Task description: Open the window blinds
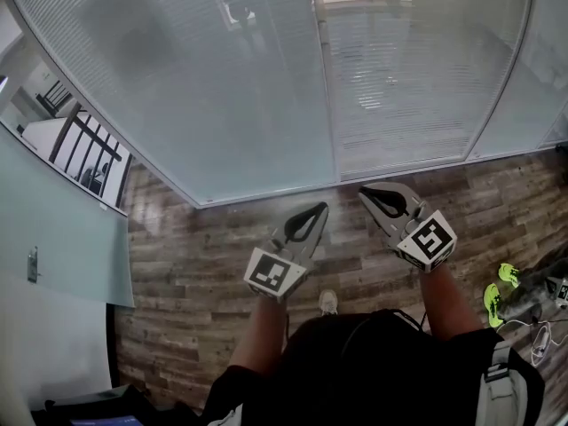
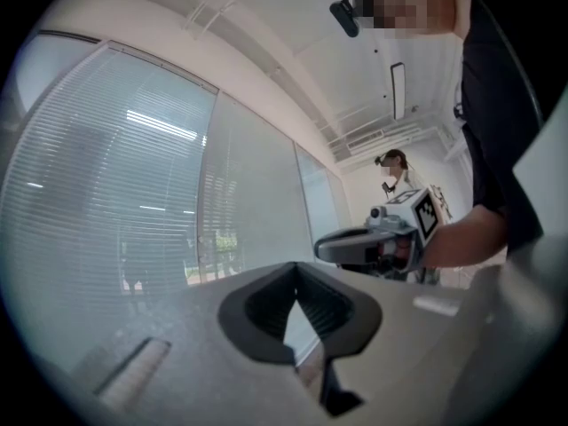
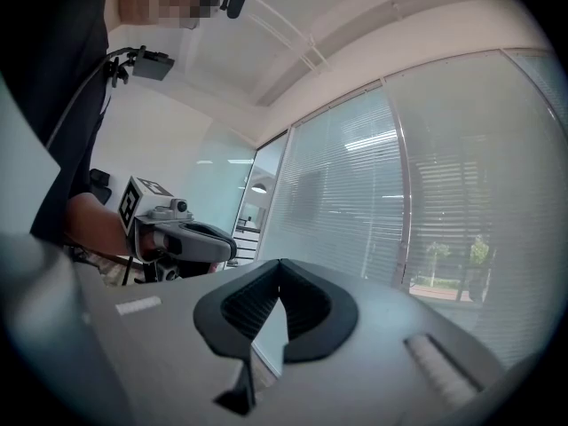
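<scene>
While the left gripper [image 1: 318,209] and right gripper [image 1: 366,193] have fingers pressed together, empty, the window blinds [image 1: 399,87] hang ahead, well apart, right slightly nearer.

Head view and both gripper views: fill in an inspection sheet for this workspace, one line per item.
Surface: wood-plank floor running up to the glass wall.
Job's things: window blinds lowered over the glass panels; neither gripper touches them.
Clutter: neon-green object on the floor at the right; cannot tell what it is.
Grippers: left gripper and right gripper both shut, nothing between the jaws, held short of the blinds.
Cables: white cable on the floor at the right edge.
Surroundings: black railing at the left; another person stands in the background.
</scene>
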Tool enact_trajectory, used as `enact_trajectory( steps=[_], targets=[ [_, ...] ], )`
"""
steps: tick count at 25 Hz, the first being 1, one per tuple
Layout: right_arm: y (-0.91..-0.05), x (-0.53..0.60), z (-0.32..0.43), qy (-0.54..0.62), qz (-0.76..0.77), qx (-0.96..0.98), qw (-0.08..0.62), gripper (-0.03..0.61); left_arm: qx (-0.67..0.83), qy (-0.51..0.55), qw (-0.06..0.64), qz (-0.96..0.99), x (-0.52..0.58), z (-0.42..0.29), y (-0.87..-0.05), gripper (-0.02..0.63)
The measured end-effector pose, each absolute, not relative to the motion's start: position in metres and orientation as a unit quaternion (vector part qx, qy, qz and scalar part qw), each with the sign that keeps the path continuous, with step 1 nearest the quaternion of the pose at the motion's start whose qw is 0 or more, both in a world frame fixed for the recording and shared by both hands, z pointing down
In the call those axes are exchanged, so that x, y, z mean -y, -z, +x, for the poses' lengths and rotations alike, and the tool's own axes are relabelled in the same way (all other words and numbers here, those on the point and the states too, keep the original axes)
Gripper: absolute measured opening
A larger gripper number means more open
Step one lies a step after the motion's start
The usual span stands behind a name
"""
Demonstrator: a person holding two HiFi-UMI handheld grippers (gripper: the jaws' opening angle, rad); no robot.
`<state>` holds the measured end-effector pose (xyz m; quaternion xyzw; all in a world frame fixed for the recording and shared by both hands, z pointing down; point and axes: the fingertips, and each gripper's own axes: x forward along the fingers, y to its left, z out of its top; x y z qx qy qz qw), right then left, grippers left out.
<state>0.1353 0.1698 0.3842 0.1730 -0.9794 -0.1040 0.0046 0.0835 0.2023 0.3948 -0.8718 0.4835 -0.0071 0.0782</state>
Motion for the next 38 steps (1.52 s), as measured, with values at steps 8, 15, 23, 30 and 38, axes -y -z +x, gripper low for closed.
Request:
enact_trajectory(
  steps=[8,15,23,30,38],
  targets=[
    [-0.377,-0.140,0.104,0.110,0.183,0.977,0.001,0.005,-0.468,0.007,0.082,-0.880,-0.170,0.054,-0.387,0.003],
    [-0.375,-0.109,0.079,0.121,0.196,0.973,0.010,0.005,-0.447,0.007,0.084,-0.890,-0.138,0.037,-0.386,0.003],
    [-0.378,-0.082,0.052,0.122,0.206,0.971,0.002,0.005,-0.442,0.009,0.083,-0.893,-0.111,0.009,-0.390,0.004],
    [-0.382,-0.083,0.037,0.115,0.208,0.971,0.006,0.005,-0.439,0.007,0.077,-0.895,-0.107,-0.006,-0.391,0.003],
    [-0.386,-0.078,0.037,0.110,0.221,0.969,0.018,0.005,-0.430,0.003,0.072,-0.900,-0.103,-0.009,-0.398,0.003]
  ],
)
